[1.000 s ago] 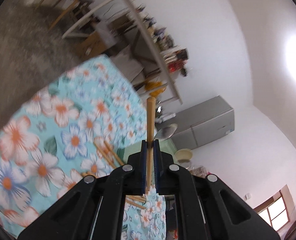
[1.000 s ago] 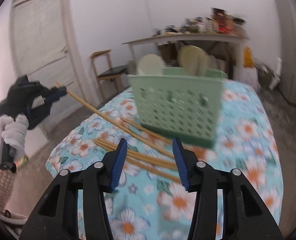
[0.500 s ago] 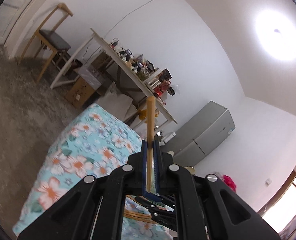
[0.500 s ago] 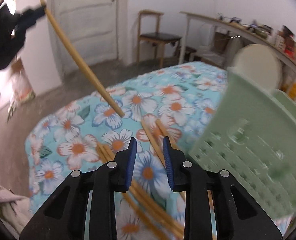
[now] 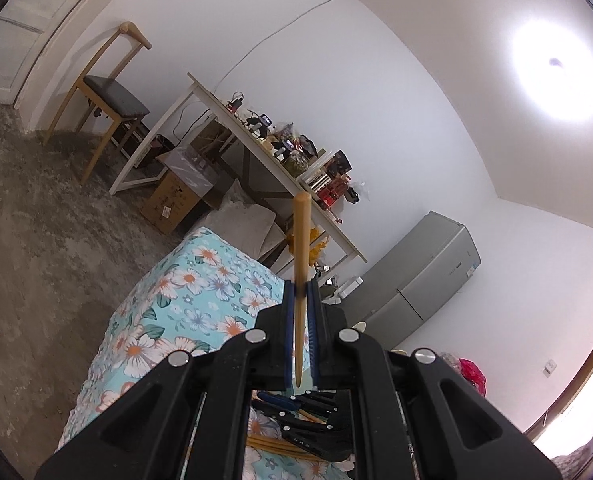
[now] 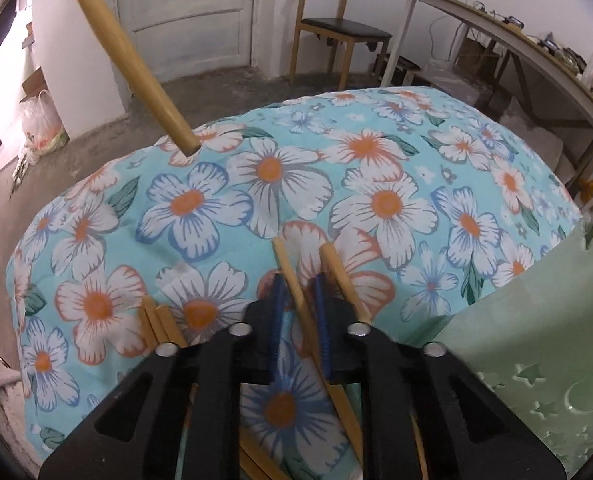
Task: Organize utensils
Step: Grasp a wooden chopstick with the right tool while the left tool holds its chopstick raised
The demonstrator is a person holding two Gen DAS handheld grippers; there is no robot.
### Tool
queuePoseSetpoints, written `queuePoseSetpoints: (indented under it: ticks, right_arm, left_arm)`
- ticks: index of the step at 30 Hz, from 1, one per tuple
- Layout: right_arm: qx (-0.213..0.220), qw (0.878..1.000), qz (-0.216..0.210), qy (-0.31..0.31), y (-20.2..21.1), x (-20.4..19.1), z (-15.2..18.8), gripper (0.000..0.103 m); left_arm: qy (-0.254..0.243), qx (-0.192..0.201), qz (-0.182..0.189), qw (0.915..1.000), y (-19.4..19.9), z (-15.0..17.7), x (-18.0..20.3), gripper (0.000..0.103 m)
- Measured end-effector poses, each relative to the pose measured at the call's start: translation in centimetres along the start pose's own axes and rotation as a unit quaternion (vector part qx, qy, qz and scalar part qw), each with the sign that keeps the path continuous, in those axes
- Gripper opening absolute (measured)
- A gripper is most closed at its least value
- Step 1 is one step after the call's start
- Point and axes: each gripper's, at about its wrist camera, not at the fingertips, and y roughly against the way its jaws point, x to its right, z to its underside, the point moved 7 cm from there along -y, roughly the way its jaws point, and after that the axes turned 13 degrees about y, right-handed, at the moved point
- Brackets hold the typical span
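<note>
In the right wrist view, a held chopstick [image 6: 128, 56] slants down from the upper left of the frame and ends above the flowered cloth [image 6: 224, 184]; it is kept off the table, most likely so it stays out of the way while a second stick is fetched, perhaps to pair with it. At lower left a few loose chopsticks [image 6: 160, 324] lie bunched on the cloth. At centre bottom, the right gripper [image 6: 300, 312] points steeply down at the cloth, and its jaws have just been closing, with one chopstick [image 6: 292, 276] running between the blue pads; whether they already press on it I cannot tell. A neighbouring chopstick [image 6: 340, 280] lies just outside the right-hand pad. At the right edge stands the green basket [image 6: 536, 360], probably where the sticks are meant to go. In the left wrist view, the left gripper [image 5: 301, 320] at centre bottom is clamped on its chopstick [image 5: 301, 248], which juts up past the tips toward mid-frame; the right gripper shows below it, on sticks lying on the cloth.
</note>
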Motion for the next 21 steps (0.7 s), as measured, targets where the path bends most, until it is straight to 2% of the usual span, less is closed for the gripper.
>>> queuePoseSetpoints:
  ticks: [6, 12, 16, 21]
  right_arm:
    - [0.022, 1.000, 0.008, -0.021, 2.1, 0.9, -0.4, 0.007]
    - [0.075, 0.995, 0.042, -0.059, 8.2, 2.2, 0.0, 0.006]
    - [0.120, 0.985, 0.075, -0.099, 13.7, 3.6, 1.3, 0.006]
    - [0.170, 0.966, 0.114, -0.160, 20.0, 5.7, 4.1, 0.005]
  left_arm:
    - [-0.007, 0.004, 0.005, 1.0000, 0.2, 0.2, 1.2, 0.005]
    - [-0.023, 0.007, 0.025, 0.9994, 0.3, 0.0, 3.7, 0.005]
    - [-0.041, 0.004, 0.048, 0.9980, 0.1, 0.1, 6.4, 0.005]
    - [-0.067, -0.009, 0.083, 0.9943, -1.0, 0.6, 10.4, 0.005]
